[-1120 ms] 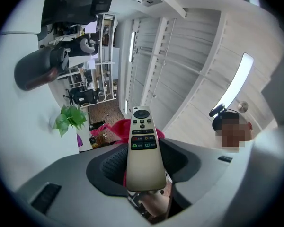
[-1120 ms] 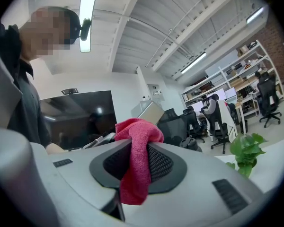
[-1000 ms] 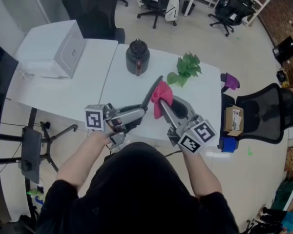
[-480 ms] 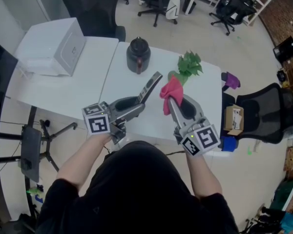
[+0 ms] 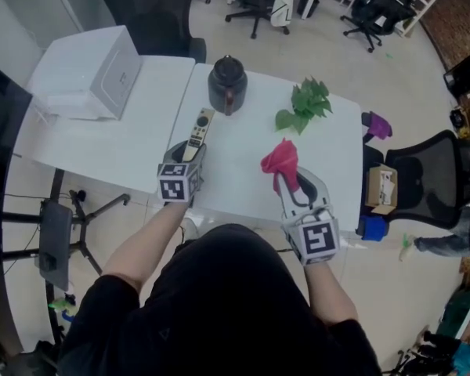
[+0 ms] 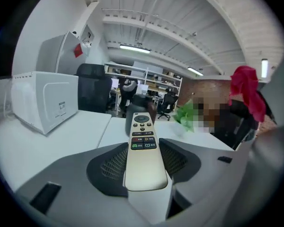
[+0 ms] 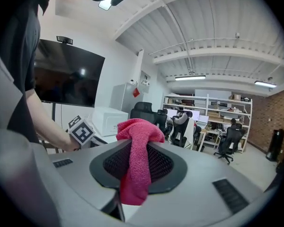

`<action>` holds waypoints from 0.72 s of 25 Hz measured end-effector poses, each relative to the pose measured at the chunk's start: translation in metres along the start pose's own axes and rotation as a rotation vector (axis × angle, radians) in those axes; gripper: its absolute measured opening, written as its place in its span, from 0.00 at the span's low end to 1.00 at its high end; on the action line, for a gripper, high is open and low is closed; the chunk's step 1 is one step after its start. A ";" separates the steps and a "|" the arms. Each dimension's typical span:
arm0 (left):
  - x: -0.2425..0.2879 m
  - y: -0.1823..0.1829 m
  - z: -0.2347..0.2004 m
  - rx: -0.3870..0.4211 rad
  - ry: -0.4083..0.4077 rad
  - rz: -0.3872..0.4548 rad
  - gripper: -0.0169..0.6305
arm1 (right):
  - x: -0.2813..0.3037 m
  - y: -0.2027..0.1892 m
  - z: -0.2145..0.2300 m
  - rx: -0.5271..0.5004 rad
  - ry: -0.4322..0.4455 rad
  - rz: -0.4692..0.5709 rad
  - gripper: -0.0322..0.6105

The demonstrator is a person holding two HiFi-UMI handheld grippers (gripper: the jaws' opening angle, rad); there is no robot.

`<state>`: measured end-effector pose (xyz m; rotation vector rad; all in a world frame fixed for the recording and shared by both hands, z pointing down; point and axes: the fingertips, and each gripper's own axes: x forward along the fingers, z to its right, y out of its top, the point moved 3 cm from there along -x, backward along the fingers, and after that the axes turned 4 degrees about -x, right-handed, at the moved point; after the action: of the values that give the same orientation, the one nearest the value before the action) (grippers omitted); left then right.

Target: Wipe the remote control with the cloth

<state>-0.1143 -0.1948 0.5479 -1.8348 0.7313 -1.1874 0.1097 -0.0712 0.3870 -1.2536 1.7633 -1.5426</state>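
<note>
"So where is the remote control (image 5: 200,126) right now?"

"Clamped in the left gripper (image 5: 190,153). In the left gripper view its rear end sits between the two jaws. The ribbed pads (image 6: 110,165) press on its sides, and the button face is turned up. It runs along the left edge of the white table (image 5: 243,186), close to the seam with the second table (image 5: 137,143). Its front end points at the dark kettle (image 5: 225,84) near the far left corner. Whether it rests on the tabletop or hangs just over it, I cannot tell."

"And the cloth (image 5: 280,157)?"

"Pinched in the right gripper (image 5: 290,182), whose jaws are closed on it. The pink fabric bunches up above the jaw tips, and a strip hangs down between the pads. It is held over the right half of the table, toward the near edge, well apart from the remote control."

"Anything else up there?"

"A leafy green sprig (image 5: 304,106) lies by the far edge, to the right of the kettle. A white box (image 5: 90,73) stands on the second table. A black office chair (image 5: 427,186) sits off the right edge."
</note>
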 end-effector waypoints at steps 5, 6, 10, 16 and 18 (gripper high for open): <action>0.040 -0.056 -0.041 -0.011 0.156 -0.184 0.35 | -0.007 -0.018 -0.006 0.002 0.000 -0.068 0.18; 0.045 -0.066 -0.047 -0.008 0.180 -0.221 0.35 | -0.008 -0.020 -0.007 0.006 -0.001 -0.078 0.18; 0.056 -0.092 -0.063 0.011 0.248 -0.314 0.35 | -0.014 -0.024 -0.008 0.018 -0.008 -0.102 0.18; 0.065 -0.117 -0.067 0.038 0.279 -0.400 0.35 | -0.019 -0.032 -0.008 0.031 -0.016 -0.141 0.18; 0.066 -0.122 -0.066 0.038 0.276 -0.422 0.35 | -0.020 -0.033 -0.008 0.029 -0.017 -0.149 0.18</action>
<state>-0.1445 -0.2078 0.6985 -1.8675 0.4731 -1.7401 0.1226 -0.0486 0.4159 -1.4072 1.6630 -1.6278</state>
